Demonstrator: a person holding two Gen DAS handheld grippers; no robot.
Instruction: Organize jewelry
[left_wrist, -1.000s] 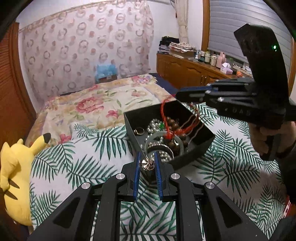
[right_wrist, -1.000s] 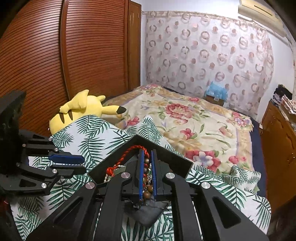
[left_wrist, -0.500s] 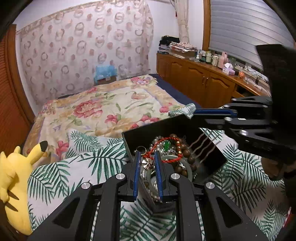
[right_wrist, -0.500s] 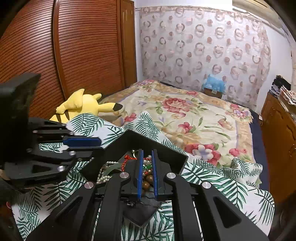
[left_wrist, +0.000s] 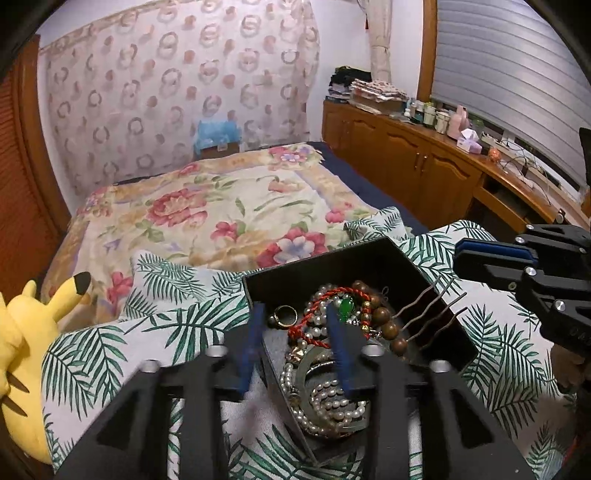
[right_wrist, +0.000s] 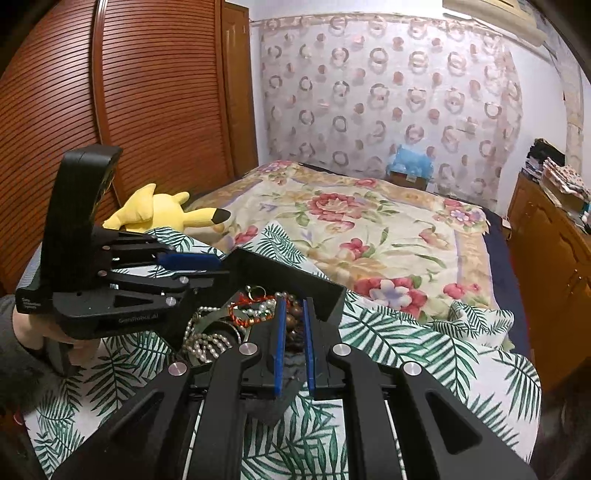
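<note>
Both tools (left_wrist: 295, 325) (right_wrist: 293, 317) over box rim (left_wrist: 317, 258)

Open black box (left_wrist: 332, 258), pearls (left_wrist: 332, 402), red cord (left_wrist: 317, 310), wooden beads (left_wrist: 384, 321) inside

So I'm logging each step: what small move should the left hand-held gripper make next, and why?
Probably pull back from the black box: the left hand-held gripper is open and empty over the jewelry, so its piece seems dropped in.

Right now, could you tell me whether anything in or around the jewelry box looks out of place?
Yes: the wavy hair pins lean over the black box's right rim instead of lying inside, and the pearls, red cord and wooden beads lie in one tangled heap.
</note>
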